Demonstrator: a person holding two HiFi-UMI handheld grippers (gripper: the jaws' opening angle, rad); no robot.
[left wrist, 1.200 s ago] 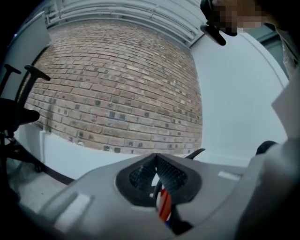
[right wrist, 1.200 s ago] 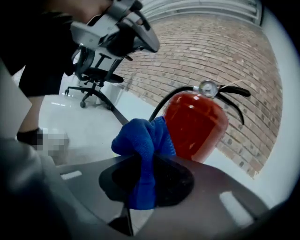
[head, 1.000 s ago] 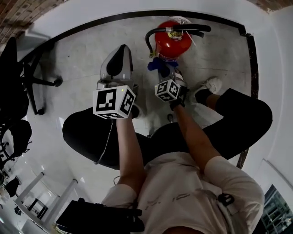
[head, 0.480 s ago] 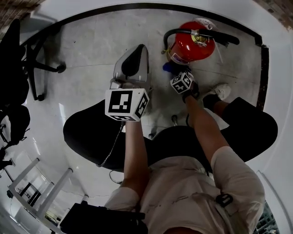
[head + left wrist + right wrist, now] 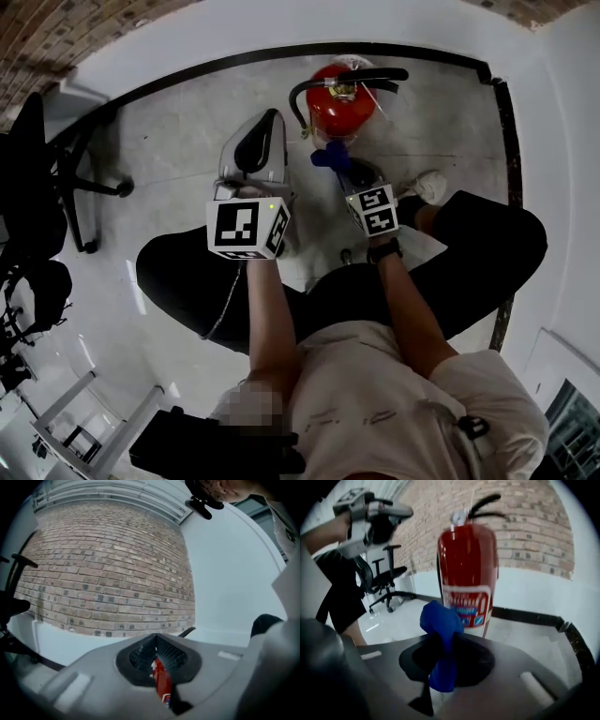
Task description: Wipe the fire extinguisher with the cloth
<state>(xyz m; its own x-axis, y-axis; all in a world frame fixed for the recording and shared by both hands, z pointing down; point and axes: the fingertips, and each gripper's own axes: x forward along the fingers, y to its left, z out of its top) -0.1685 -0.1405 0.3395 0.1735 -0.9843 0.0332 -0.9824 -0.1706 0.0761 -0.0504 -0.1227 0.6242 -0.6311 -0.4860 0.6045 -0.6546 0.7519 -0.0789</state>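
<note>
Blue cloth point(image 5: 440, 618) pinched in right claw point(image 5: 443, 641) beside fire extinguisher point(image 5: 468, 573), left claw point(image 5: 157, 660) pressed together, pale floor point(image 5: 187, 122) around.

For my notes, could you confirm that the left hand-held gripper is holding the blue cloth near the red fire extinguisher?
Not quite: the right hand-held gripper holds the blue cloth near the red fire extinguisher, as the right gripper view shows.

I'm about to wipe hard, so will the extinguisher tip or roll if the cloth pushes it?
Probably not: the extinguisher stands upright and looks like a heavy metal cylinder. A push near its top might rock it. The cloth, bunched in the right gripper, looks soft and should give first.
</note>
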